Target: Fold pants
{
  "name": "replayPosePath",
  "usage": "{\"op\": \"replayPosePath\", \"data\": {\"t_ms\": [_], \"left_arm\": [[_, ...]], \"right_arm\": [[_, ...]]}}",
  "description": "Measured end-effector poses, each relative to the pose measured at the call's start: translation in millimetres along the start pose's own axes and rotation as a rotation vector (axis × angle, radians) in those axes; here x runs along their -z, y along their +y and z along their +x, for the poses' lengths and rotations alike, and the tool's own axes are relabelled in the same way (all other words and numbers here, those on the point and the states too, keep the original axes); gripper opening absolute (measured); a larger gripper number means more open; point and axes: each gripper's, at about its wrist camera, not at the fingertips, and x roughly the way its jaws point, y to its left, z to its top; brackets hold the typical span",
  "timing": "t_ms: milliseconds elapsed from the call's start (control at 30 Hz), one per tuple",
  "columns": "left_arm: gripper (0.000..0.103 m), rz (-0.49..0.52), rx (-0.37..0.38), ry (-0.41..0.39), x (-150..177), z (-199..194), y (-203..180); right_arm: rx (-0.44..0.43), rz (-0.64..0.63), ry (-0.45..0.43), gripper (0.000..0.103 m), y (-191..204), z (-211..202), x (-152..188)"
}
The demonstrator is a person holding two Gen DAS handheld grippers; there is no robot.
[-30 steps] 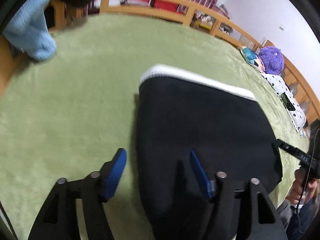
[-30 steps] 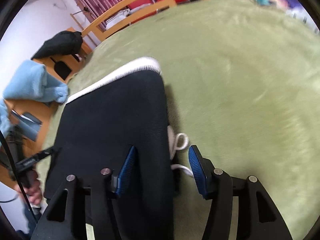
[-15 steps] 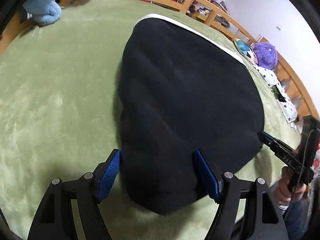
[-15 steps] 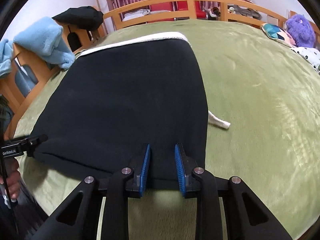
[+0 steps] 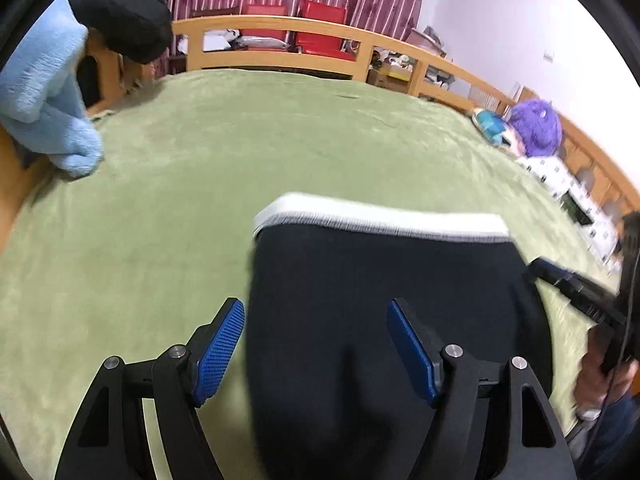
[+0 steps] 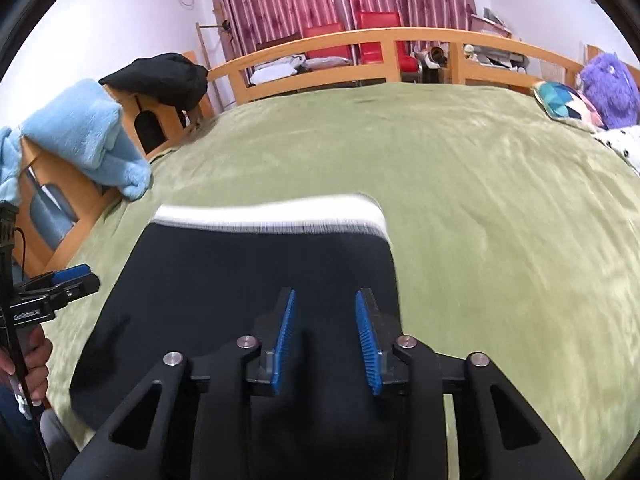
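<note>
Black knit pants lie folded flat on the green blanket, white waistband at the far edge.

Soft, light, floppy cloth, so pinch a near corner through all layers, I'd say. Left gripper gapes wide over the left edge, empty; right gripper is partly open above the fabric, gripping nothing.

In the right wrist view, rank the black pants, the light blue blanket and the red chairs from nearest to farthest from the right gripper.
1. Black pants, directly under the right gripper.
2. Light blue blanket, far left on the wooden frame.
3. Red chairs, behind the footboard by the curtains.
</note>
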Motion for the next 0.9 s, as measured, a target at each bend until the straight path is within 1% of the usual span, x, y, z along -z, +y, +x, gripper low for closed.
{"op": "replayPosePath", "data": {"t_ms": [100, 167, 233, 300, 333, 433, 500, 567, 667, 700, 733, 767, 800, 833, 867, 900], "left_arm": [[0.072, 0.010, 0.046, 0.008, -16.2, 24.6, -7.1], [0.072, 0.009, 0.056, 0.017, -18.9, 41.3, -8.1], [0.071, 0.015, 0.031, 0.022, -17.9, 58.1, -7.9], [0.071, 0.026, 0.007, 0.043, -17.4, 71.9, -7.9], [0.071, 0.038, -0.009, 0.051, -17.5, 77.6, -9.4], [0.071, 0.069, -0.040, 0.060, -17.8, 85.9, -12.1], [0.071, 0.070, -0.050, 0.072, -18.5, 91.2, -13.1], [0.071, 0.065, -0.051, 0.079, -22.1, 92.2, -12.3], [0.070, 0.072, -0.093, 0.070, -22.5, 75.5, -15.5], [0.070, 0.078, -0.110, 0.067, -20.1, 67.0, -15.7], [0.070, 0.079, -0.110, 0.063, -15.1, 57.4, -15.6], [0.070, 0.076, -0.100, 0.063, -10.9, 51.2, -13.7], [0.071, 0.070, -0.082, 0.067, -3.9, 43.4, -12.6], [0.071, 0.069, -0.069, 0.074, 4.6, 35.8, -13.3], [0.071, 0.071, -0.063, 0.078, 13.9, 28.0, -14.3], [0.071, 0.071, -0.060, 0.076, 26.6, 17.7, -15.3]], "right_arm": [[-0.020, -0.008, 0.003, 0.027, -1.1, 22.6, -14.1], [-0.031, 0.004, 0.038, 0.027, -8.4, 41.5, -17.2], [-0.034, 0.012, 0.048, 0.026, -16.7, 57.8, -13.6], [-0.023, 0.015, 0.051, 0.020, -22.8, 67.8, -10.8], [-0.032, 0.036, 0.054, 0.019, -28.2, 73.2, -11.3], [-0.058, 0.082, 0.072, 0.017, -36.7, 81.4, -14.3], [-0.052, 0.095, 0.079, 0.012, -38.9, 84.5, -13.8], [-0.060, 0.105, 0.080, 0.012, -40.3, 83.8, -12.4], [-0.040, 0.114, 0.073, 0.011, -39.3, 73.0, -12.2], [-0.023, 0.112, 0.067, 0.012, -38.3, 65.7, -11.7], [-0.006, 0.106, 0.056, 0.015, -36.9, 56.3, -10.0], [0.004, 0.103, 0.044, 0.020, -36.0, 46.7, -6.8], [0.006, 0.103, 0.032, 0.030, -35.7, 34.4, -0.4], [0.008, 0.107, 0.025, 0.033, -35.6, 24.9, 6.7], [0.009, 0.111, 0.024, 0.036, -35.5, 18.0, 13.1], [0.004, 0.117, 0.034, 0.036, -36.1, 9.8, 24.1]]}}
